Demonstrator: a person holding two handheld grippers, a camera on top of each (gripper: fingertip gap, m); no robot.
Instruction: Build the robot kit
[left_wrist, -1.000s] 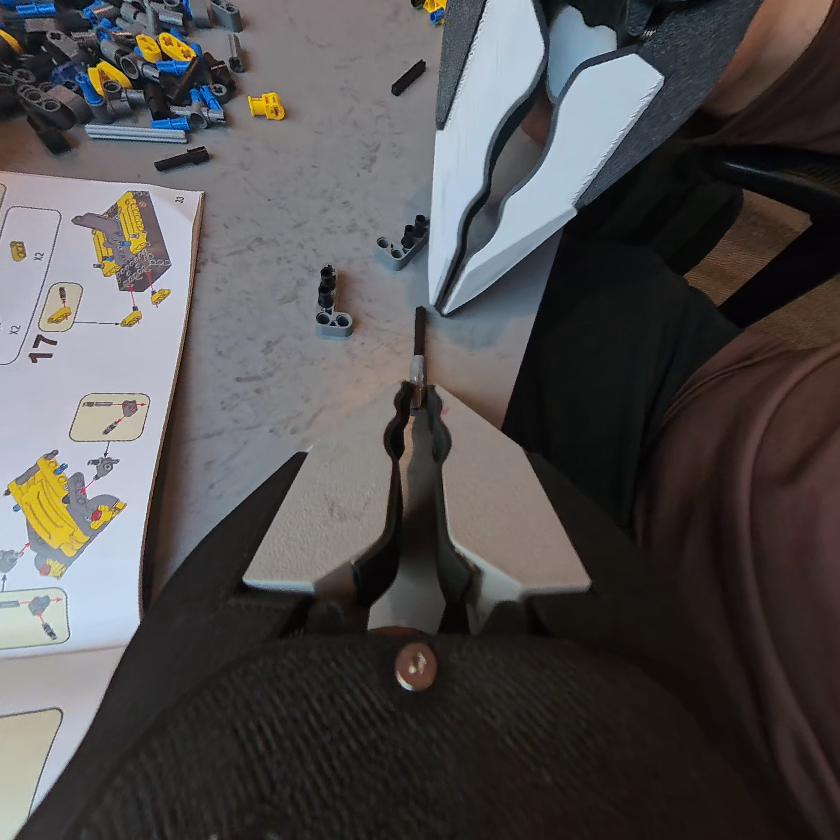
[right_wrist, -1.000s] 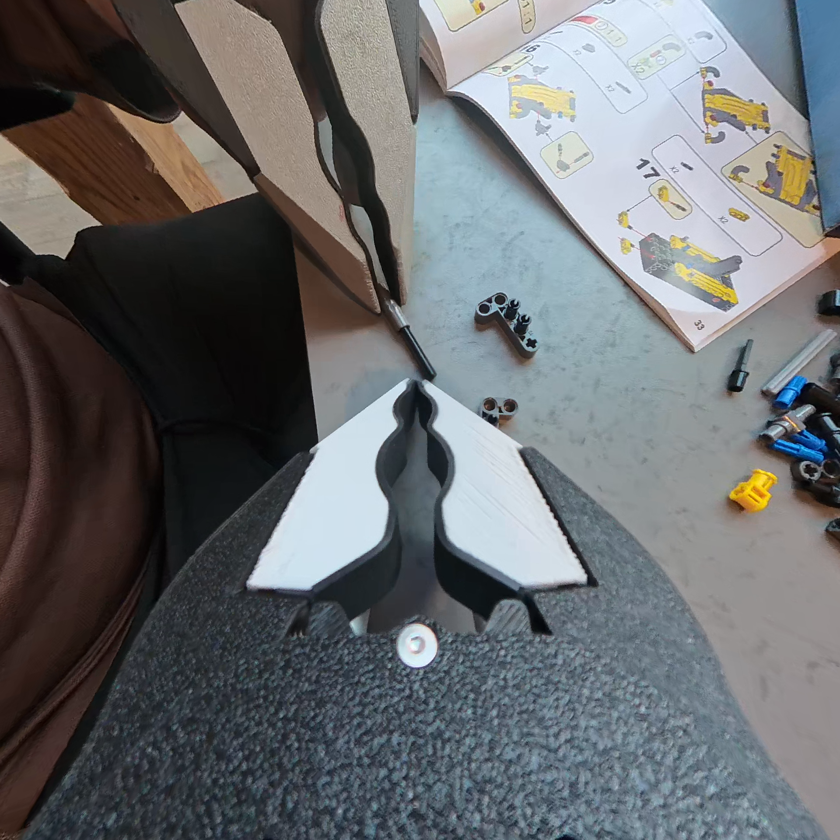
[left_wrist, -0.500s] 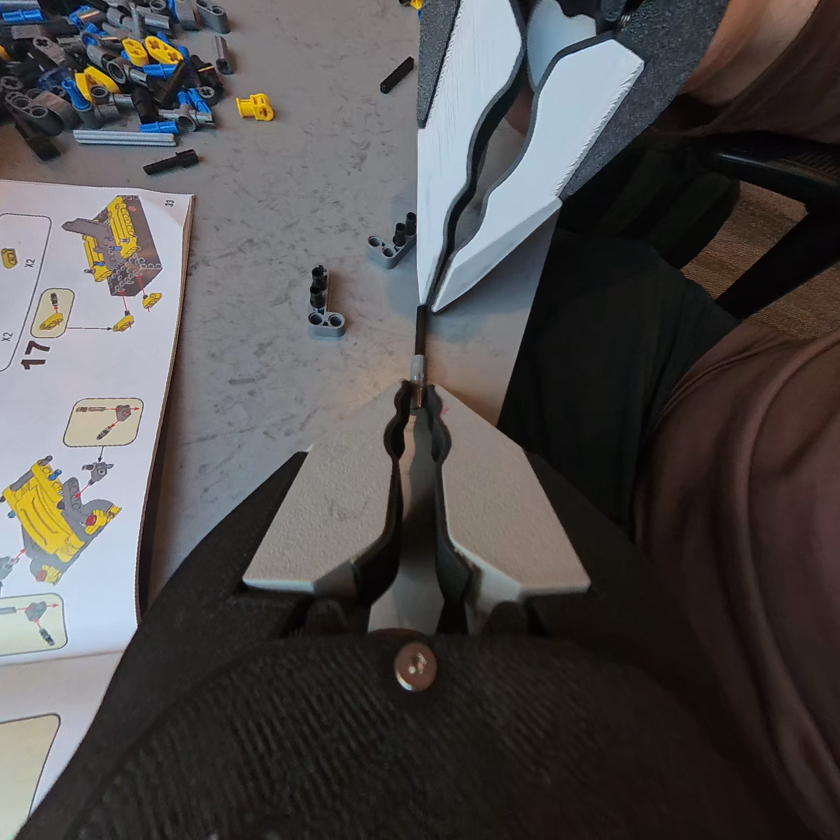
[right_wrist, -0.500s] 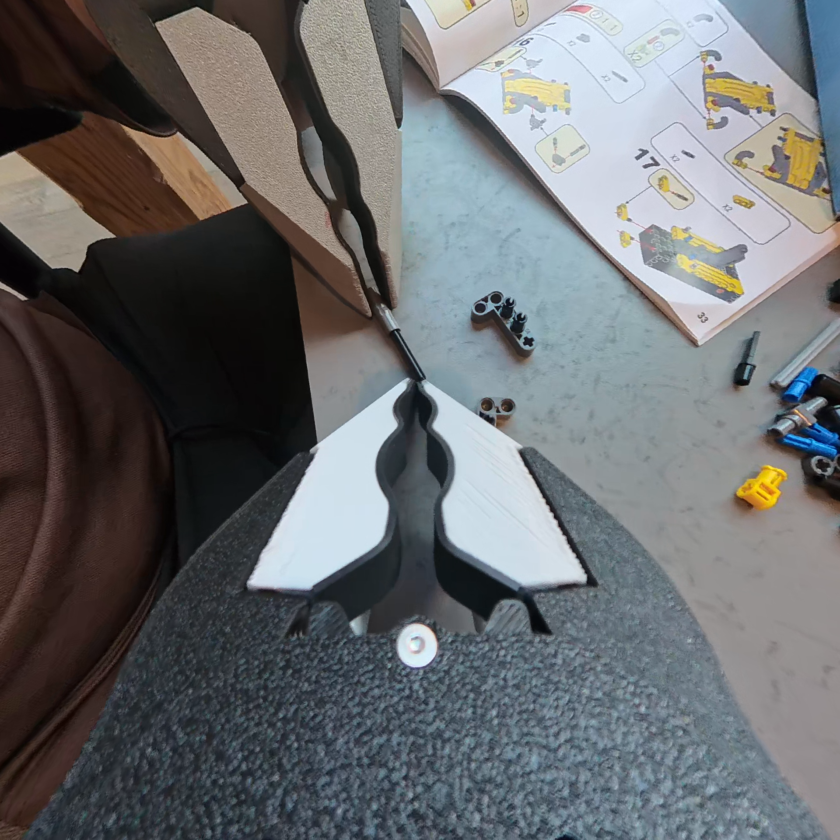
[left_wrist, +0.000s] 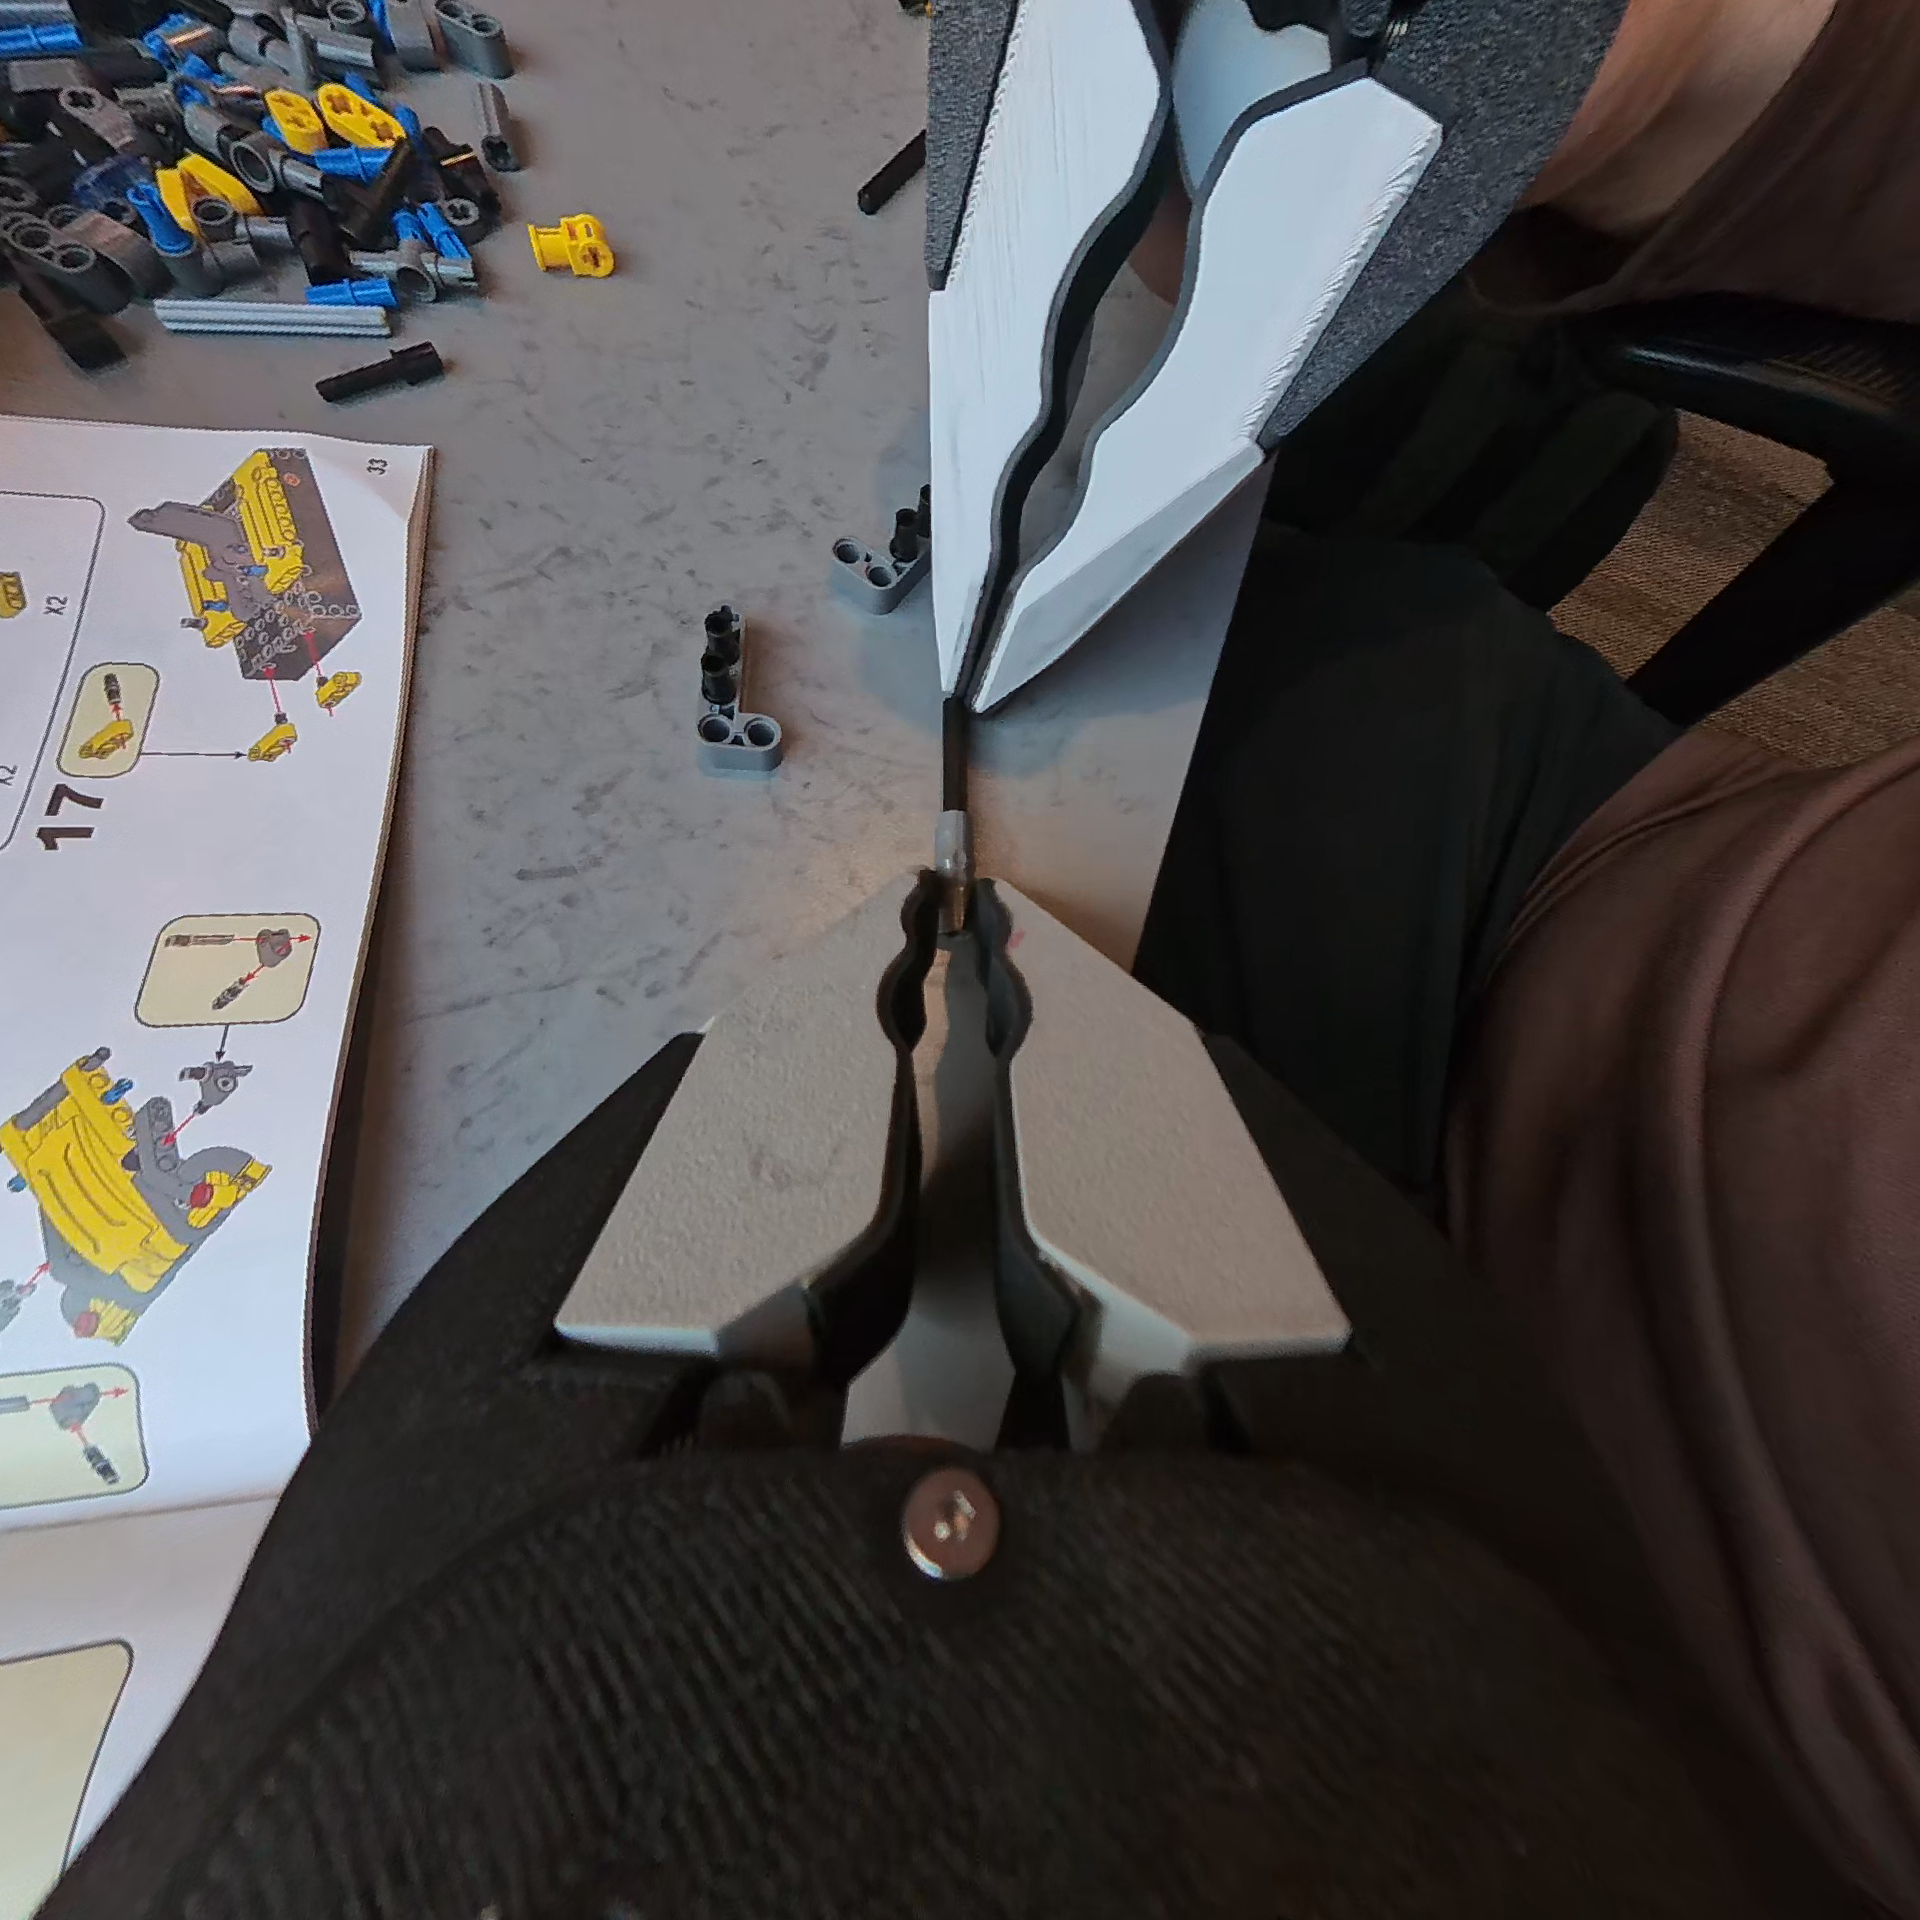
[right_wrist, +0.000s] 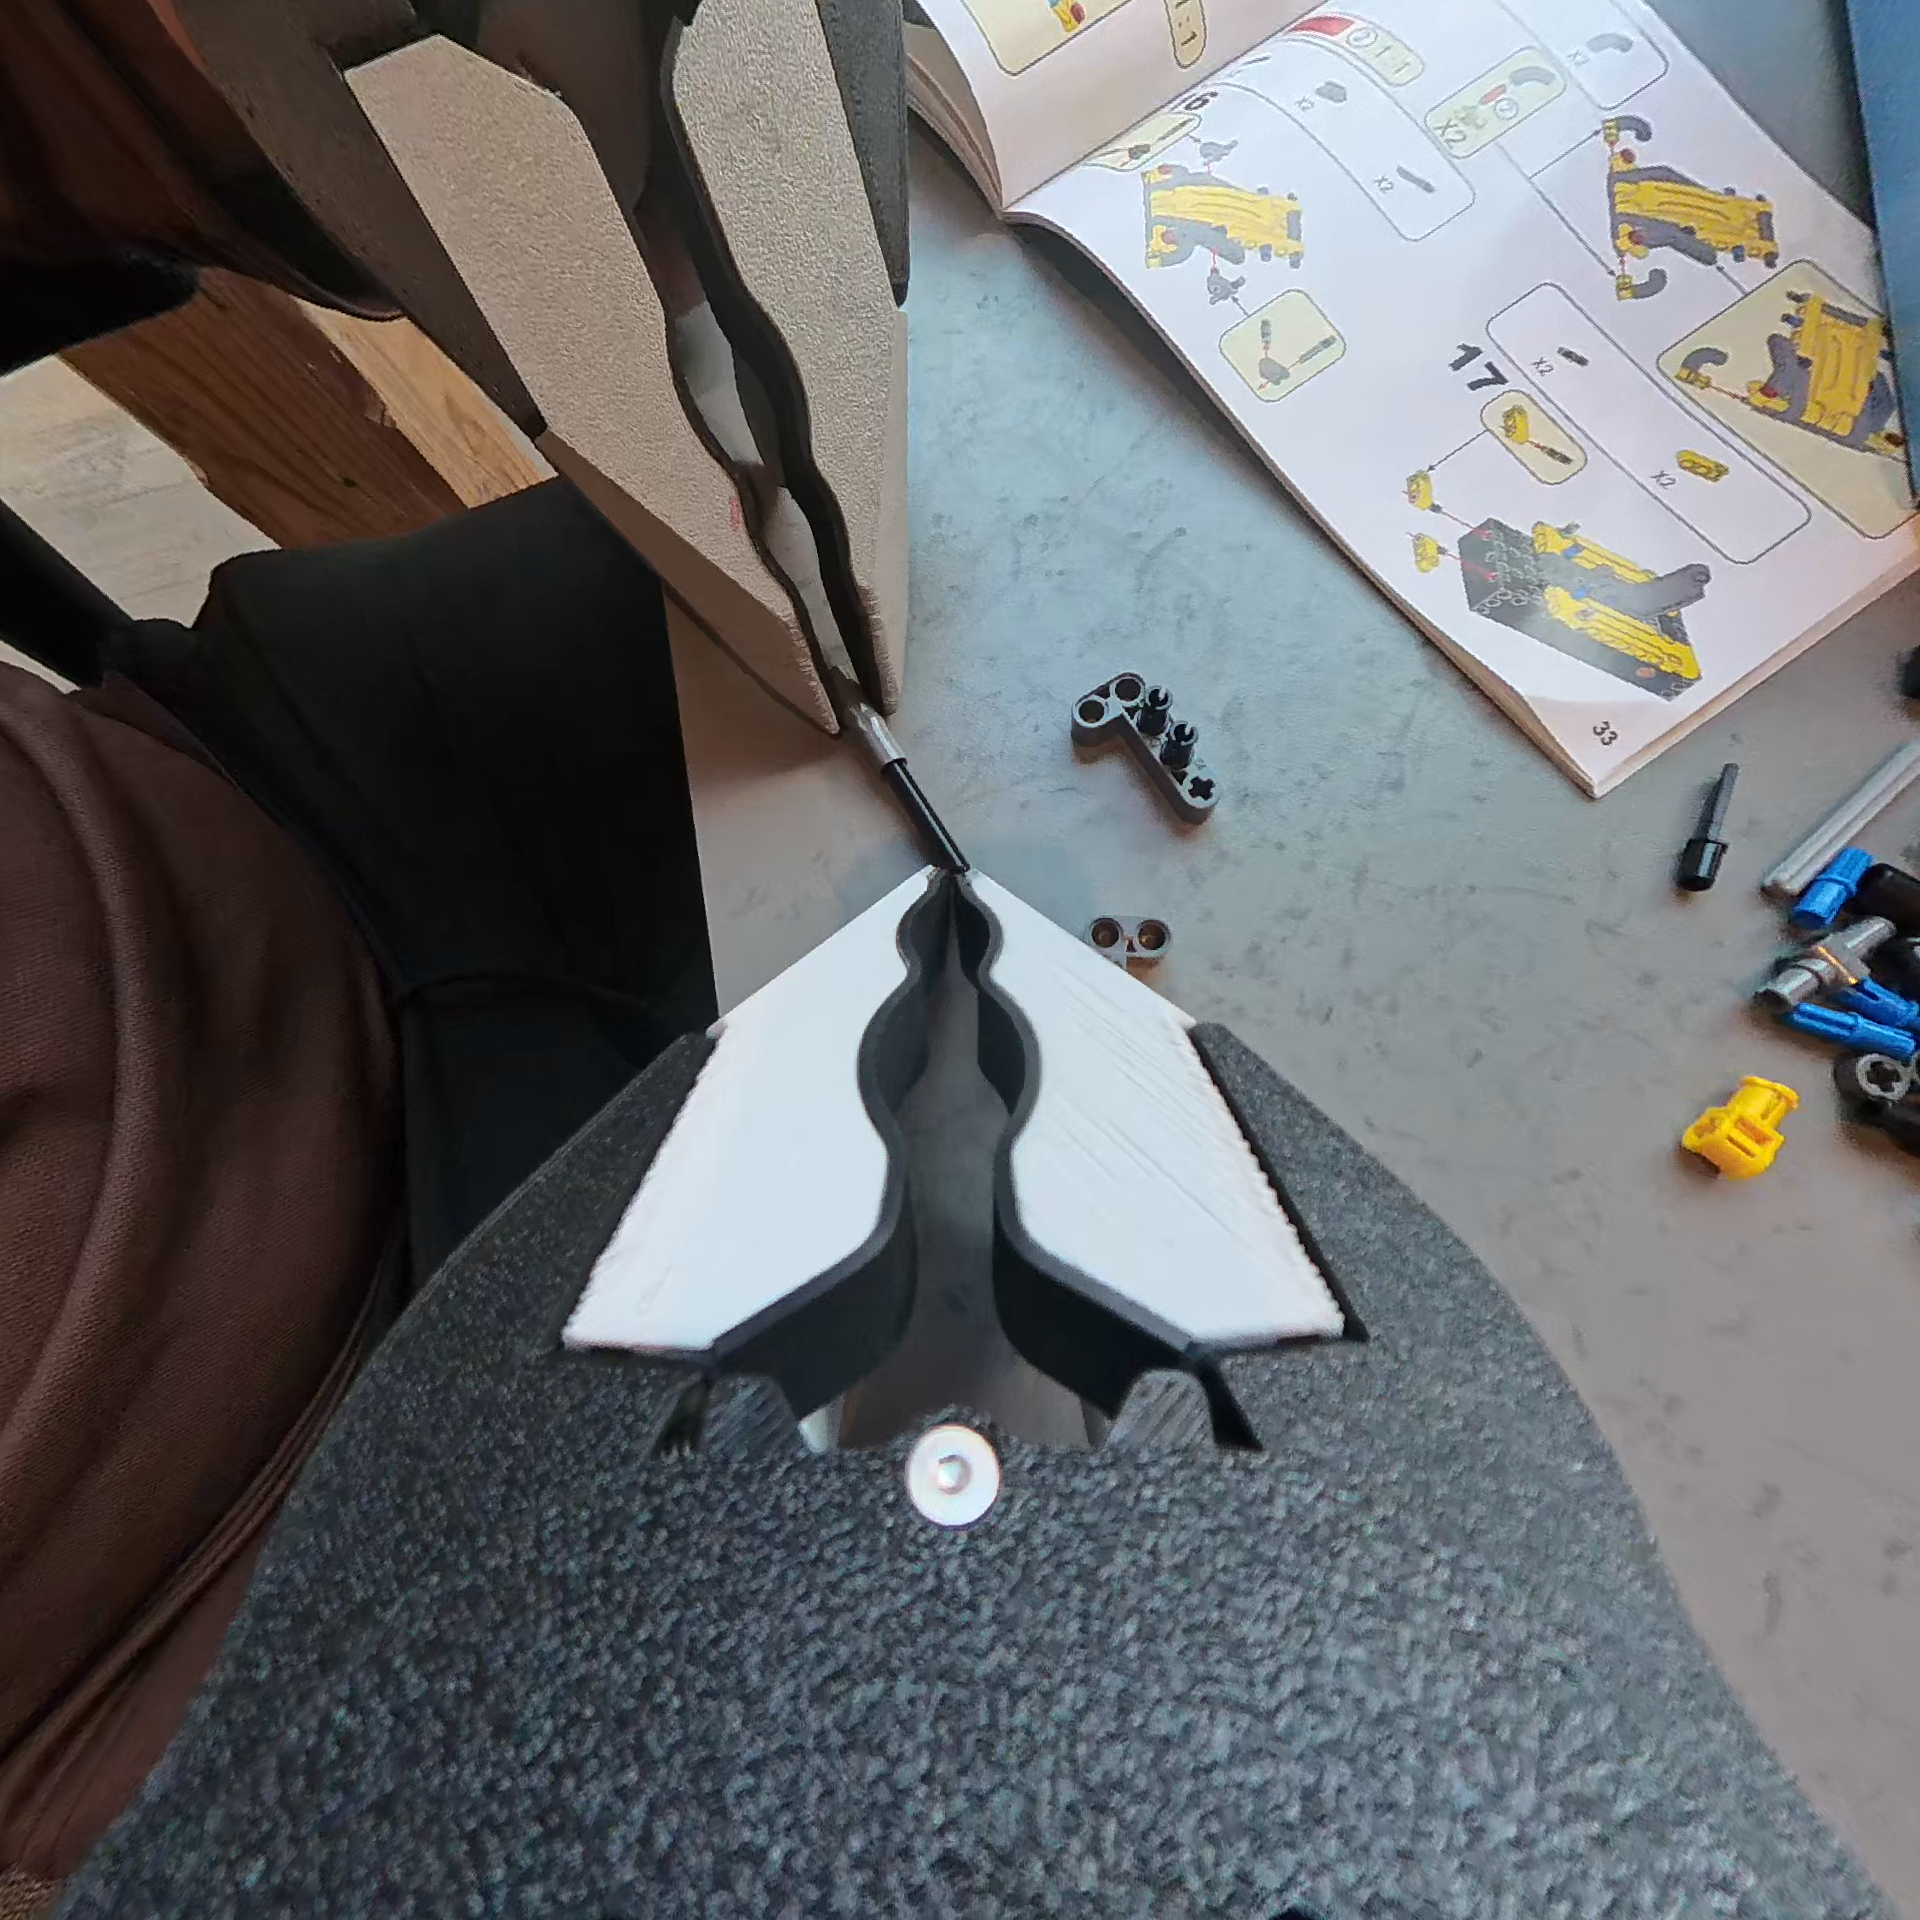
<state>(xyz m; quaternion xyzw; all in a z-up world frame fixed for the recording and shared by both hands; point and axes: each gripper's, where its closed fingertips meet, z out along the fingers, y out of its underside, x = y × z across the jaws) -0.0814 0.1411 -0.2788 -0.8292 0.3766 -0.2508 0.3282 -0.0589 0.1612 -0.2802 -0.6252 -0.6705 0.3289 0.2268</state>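
My left gripper (left_wrist: 951, 894), with grey fingers, is shut on a thin black axle (left_wrist: 954, 769) that has a small grey sleeve (left_wrist: 954, 836) at the held end. It holds the axle just above the grey table's near edge (left_wrist: 623, 436). My right gripper (right_wrist: 951, 878), with white fingers, is shut. Its tips touch the axle's free end (right_wrist: 920, 805) head-on. In the left wrist view the right gripper (left_wrist: 964, 701) points down at the axle from above. In the right wrist view the left gripper (right_wrist: 857, 707) comes in from the upper left.
A grey L-shaped beam with black pins (left_wrist: 732, 696) and a second small grey beam (left_wrist: 883, 561) lie near the tips. An open instruction booklet (left_wrist: 208, 935) lies left. A pile of loose parts (left_wrist: 208, 187) and a yellow connector (left_wrist: 571, 246) lie beyond. A person's lap is at the right. My two grippers' fingertips are within a few centimetres of each other.
The right gripper has closed the gap to the axle: its shut tips were apart from the free end and now touch it. The left gripper keeps its hold.
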